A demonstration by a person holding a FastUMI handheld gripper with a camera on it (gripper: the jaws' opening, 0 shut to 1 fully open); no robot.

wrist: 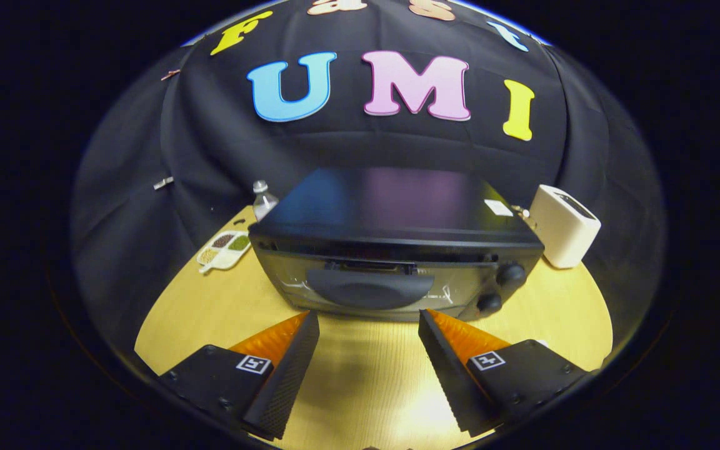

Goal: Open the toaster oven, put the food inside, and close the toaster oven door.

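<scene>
Toaster oven (391, 250) squarely on the wooden surface (360, 369), door (369, 284) shut, its broad handle (369, 289) just ahead of the gripper (369, 319), jaws spread wide and gripping nothing. No telling through the door whether food lies inside; a divided tray (225, 250) of grains beside the oven's left, a bottle (264, 199) behind, a white toaster (563, 225) to the right. Likely hazards: fingers slipping off the smooth curved handle, or a hard tug dragging the whole oven forward.
</scene>
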